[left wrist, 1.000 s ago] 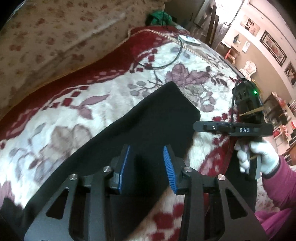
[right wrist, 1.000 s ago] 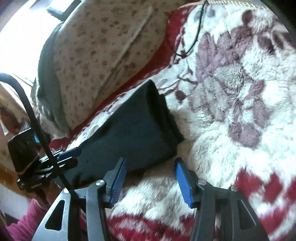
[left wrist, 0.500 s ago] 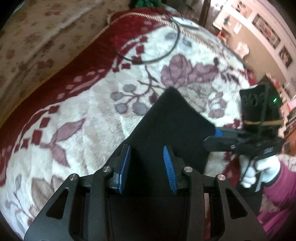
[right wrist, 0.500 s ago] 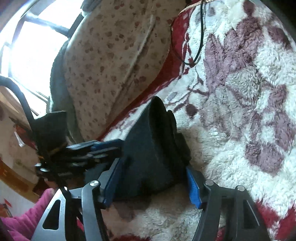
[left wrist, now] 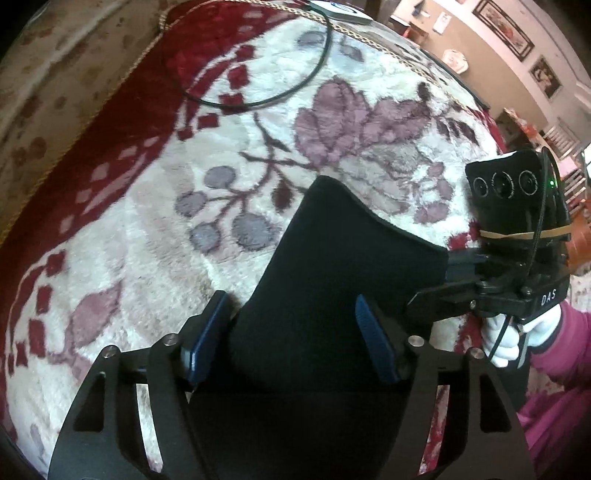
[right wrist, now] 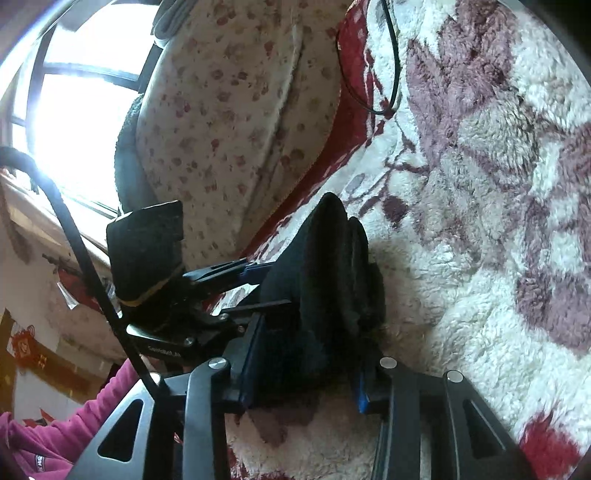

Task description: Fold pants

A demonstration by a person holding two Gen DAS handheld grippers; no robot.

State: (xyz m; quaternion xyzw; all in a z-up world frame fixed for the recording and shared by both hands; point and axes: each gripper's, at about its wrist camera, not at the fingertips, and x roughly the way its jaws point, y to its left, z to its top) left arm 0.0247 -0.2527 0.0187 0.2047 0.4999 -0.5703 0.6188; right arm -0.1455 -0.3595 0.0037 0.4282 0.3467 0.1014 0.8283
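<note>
The black pants (left wrist: 332, 280) lie folded on a white and red floral blanket (left wrist: 184, 206). My left gripper (left wrist: 291, 339) is open, its blue pads either side of the pants' near end. My right gripper (right wrist: 306, 365) holds the thick folded edge of the pants (right wrist: 332, 280) between its blue pads; the cloth bunches up and lifts off the blanket. In the left wrist view the right gripper (left wrist: 439, 280) reaches in from the right at the pants' edge. In the right wrist view the left gripper (right wrist: 266, 288) reaches the pants from the left.
A black cable (left wrist: 295, 88) loops on the far part of the blanket, beside a white device (left wrist: 343, 9). A floral cushion (right wrist: 229, 110) stands along the blanket's edge under a bright window (right wrist: 74, 110). A room with framed pictures (left wrist: 506, 29) lies beyond.
Both grippers moved in on the pants. The left jaws opened wider around the near end. The right jaws closed in on the folded edge, which bunched up and rose.
</note>
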